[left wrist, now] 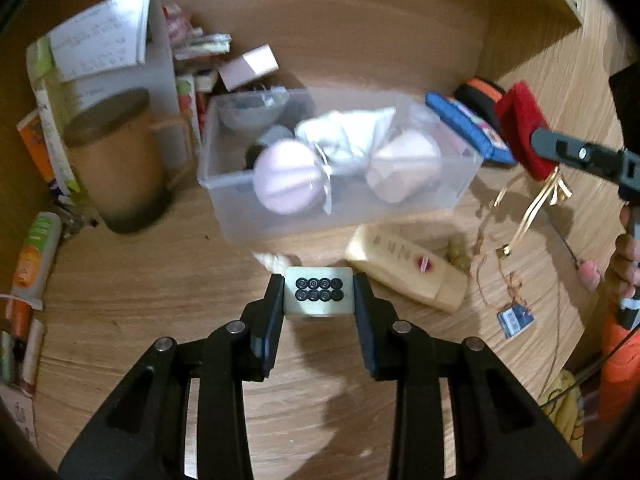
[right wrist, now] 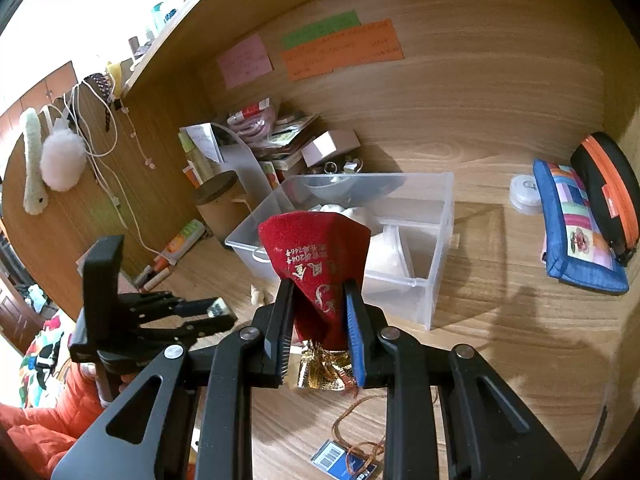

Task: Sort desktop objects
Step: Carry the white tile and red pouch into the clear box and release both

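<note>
My left gripper (left wrist: 319,294) is shut on a pale mahjong tile (left wrist: 319,291) with eight black circles, held above the desk in front of the clear plastic bin (left wrist: 248,184). It also shows in the right wrist view (right wrist: 218,311). My right gripper (right wrist: 318,308) is shut on a red cloth pouch (right wrist: 316,248) with gold lettering and gold tassels, held in the air before the bin (right wrist: 436,256). In the left wrist view the pouch (left wrist: 520,128) hangs at the bin's right. The bin holds white and pink bagged items (left wrist: 286,178).
A cream bottle (left wrist: 404,268), a stringed tag (left wrist: 514,318) and a small shell (left wrist: 272,260) lie on the desk. A brown lidded jar (left wrist: 116,160), boxes and papers crowd the left. A blue pencil case (right wrist: 576,224) and a black-orange case (right wrist: 608,192) lie at right.
</note>
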